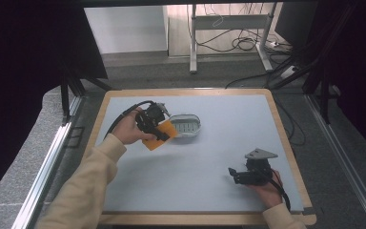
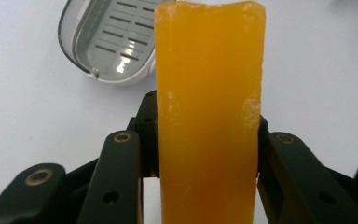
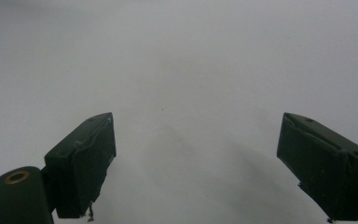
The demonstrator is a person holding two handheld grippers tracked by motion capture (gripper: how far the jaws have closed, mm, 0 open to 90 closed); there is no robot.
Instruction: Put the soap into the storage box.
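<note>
Carrying the orange sponge block (image 1: 158, 136) toward the little slotted soap dish (image 1: 186, 125), the left hand-held gripper (image 1: 164, 135) has it pinched firmly between its jaws, and the left gripper view shows the black jaws pressed on both long sides of the block (image 2: 209, 116). The block sits just at seven o'clock of the dish (image 2: 109, 42), hovering above the grey desk (image 1: 209, 167), near but not over the opening. Best play here, I'd say: bring it across toward one o'clock until it hangs squarely above the tray, line up its long side with the dish's long axis, lower gently, then let go only once it rests on the slats. That block looks soft and porous, slightly frosted along its edges, rectangular with rounded corners, so a hard squeeze could deform it and make it spring on release. The dish is oval, pale glossy plastic with a ribbed drain insert, light enough to skid if nudged. Down at five o'clock, the right hand-held gripper (image 1: 238, 174) rests spread wide with nothing between its jaws, matte black pads (image 3: 86, 163) over bare desk.
</note>
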